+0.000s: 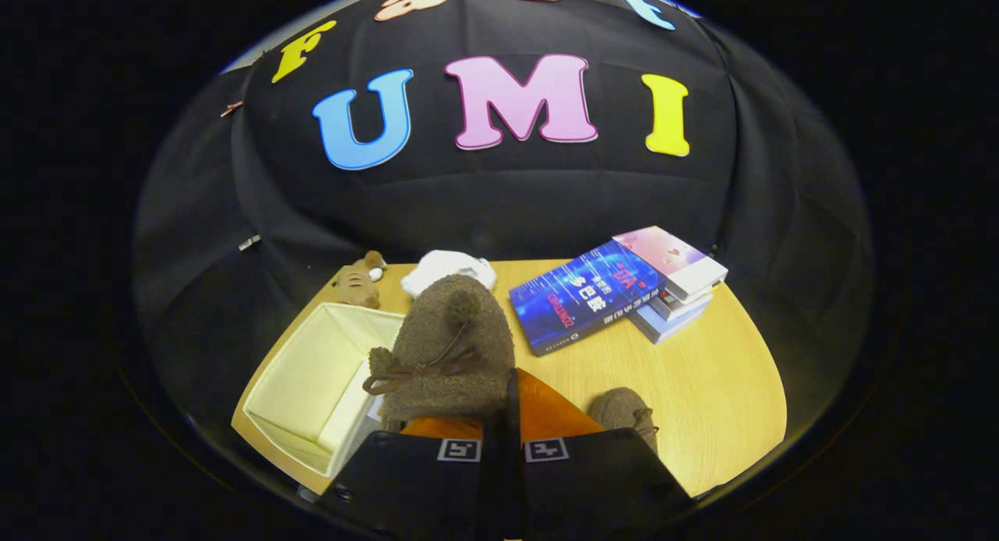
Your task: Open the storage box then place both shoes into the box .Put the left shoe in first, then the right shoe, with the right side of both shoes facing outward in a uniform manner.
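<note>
Cream fabric lines the open storage box (312, 385), which sits on the wooden table (702, 400) just to the left of the gripper (503, 439), its lid already out of the way and its inside bare. Beyond the box, at the table's far edge, lie a small brown plush toy (357, 283) and a crumpled white cloth (449, 269). Right beside the box, and partly overlapping its right wall, hangs a fuzzy brown shoe (453, 354) with a pompom and a dark lace bow; the gripper's fingers are drawn nearly together and seem to pinch the shoe's orange-lined collar, so the shoe appears lifted and carried. Well to the right of the box a stack of books (624, 291) lies flat, and the second shoe (624, 412) rests on the table just right of the fingers. This looks like the first shoe going in. To do it well, bring the shoe over the box's middle, clear of the near wall, check which flank faces outward before lowering, and set it against one side so room remains for its partner. Release only once the sole rests on the bottom; the soft collar could slip otherwise.
</note>
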Demonstrator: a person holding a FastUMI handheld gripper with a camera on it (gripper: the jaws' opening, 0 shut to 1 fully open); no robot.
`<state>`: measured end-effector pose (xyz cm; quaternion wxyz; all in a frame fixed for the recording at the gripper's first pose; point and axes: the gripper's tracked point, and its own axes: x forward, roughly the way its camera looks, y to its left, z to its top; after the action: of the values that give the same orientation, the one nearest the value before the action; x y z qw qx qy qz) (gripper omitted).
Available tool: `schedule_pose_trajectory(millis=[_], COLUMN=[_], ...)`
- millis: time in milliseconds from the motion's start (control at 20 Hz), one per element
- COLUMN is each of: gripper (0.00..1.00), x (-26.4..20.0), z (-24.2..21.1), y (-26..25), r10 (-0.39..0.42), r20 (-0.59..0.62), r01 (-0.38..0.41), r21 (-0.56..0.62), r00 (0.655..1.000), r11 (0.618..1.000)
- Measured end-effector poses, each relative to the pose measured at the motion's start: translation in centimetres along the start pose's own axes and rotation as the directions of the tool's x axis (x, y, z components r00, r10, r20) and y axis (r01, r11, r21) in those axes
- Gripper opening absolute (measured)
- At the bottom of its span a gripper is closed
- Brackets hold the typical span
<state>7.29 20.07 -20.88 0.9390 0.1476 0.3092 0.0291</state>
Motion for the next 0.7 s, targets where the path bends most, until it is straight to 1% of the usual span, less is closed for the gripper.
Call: schedule_pose_trajectory(millis=[100, 200, 250, 350, 450, 550, 700], gripper=[0.05, 0.06, 0.06, 0.06, 0.05, 0.06, 0.06], x=[-0.2, 0.1, 0.4, 1.1, 2.6, 3.9, 6.2], z=[1.8, 2.9, 3.4, 4.1, 3.6, 2.0, -1.5], y=[2.7, 5.2, 6.5, 8.7, 11.4, 14.0, 16.7], r10=[0.022, 0.04, 0.044, 0.022, 0.014, 0.009, -0.03], r20=[0.004, -0.006, -0.016, -0.02, -0.037, -0.084, -0.17], r01=[-0.022, -0.04, -0.043, -0.021, -0.011, -0.002, 0.049], r21=[0.0, 0.037, 0.05, 0.065, 0.066, 0.08, 0.112], r00=[1.0, 0.999, 0.999, 1.0, 0.999, 0.996, 0.985], r11=[1.0, 0.999, 0.998, 0.998, 0.998, 0.997, 0.993])
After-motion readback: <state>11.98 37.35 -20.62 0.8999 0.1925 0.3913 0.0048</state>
